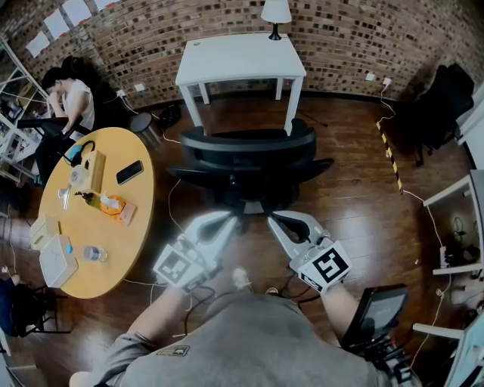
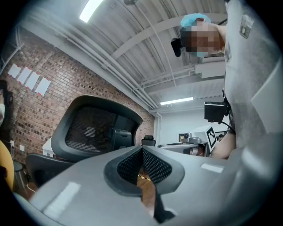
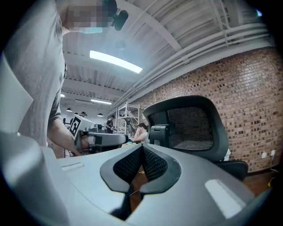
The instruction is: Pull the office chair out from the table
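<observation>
The black mesh-back office chair (image 1: 249,155) stands on the wood floor in front of the white table (image 1: 242,60), its back toward me. My left gripper (image 1: 229,221) and right gripper (image 1: 277,220) are side by side just behind the chair's back, both shut with nothing between the pads. In the left gripper view the chair (image 2: 95,128) sits off to the left of my shut left gripper (image 2: 142,152). In the right gripper view the chair (image 3: 190,128) sits to the right of my shut right gripper (image 3: 142,150). Whether either tip touches the chair I cannot tell.
A round yellow table (image 1: 113,249) with a phone, boxes and a bottle stands at the left. A person (image 1: 72,98) sits beyond it. A lamp (image 1: 276,11) stands on the white table. Cables trail on the floor, and shelving (image 1: 461,227) lines the right.
</observation>
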The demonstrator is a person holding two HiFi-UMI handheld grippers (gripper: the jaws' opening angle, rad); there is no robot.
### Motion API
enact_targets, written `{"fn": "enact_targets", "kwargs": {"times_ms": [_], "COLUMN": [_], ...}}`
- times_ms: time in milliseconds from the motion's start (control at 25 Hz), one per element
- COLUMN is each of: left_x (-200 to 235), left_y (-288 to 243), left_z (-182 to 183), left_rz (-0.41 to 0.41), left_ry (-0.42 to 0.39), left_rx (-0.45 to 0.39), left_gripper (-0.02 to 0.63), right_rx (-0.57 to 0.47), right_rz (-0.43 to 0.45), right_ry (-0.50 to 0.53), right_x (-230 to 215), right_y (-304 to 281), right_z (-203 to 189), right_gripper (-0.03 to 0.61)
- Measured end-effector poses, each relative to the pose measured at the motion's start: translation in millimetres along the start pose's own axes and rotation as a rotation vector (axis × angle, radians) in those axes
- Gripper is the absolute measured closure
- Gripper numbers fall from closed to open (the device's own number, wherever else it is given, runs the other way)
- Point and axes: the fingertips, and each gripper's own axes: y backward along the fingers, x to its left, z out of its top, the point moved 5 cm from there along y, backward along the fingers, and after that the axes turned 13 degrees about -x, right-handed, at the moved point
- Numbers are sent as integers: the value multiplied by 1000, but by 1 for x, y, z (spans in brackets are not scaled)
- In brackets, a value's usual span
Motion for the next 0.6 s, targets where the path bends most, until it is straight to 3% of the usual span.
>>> {"fn": "enact_targets", "kwargs": {"times_ms": [600], "left_x": [-57], "left_y": [11], "left_z": [-6], "left_rz": [59], "left_ry": [-17], "left_rx": [1], "left_gripper": [612], "right_rx": [17], "right_rz": [79], "right_ry": [-16], "right_x": [27], "right_y": [41], "right_z": [0], "right_gripper": [566]}}
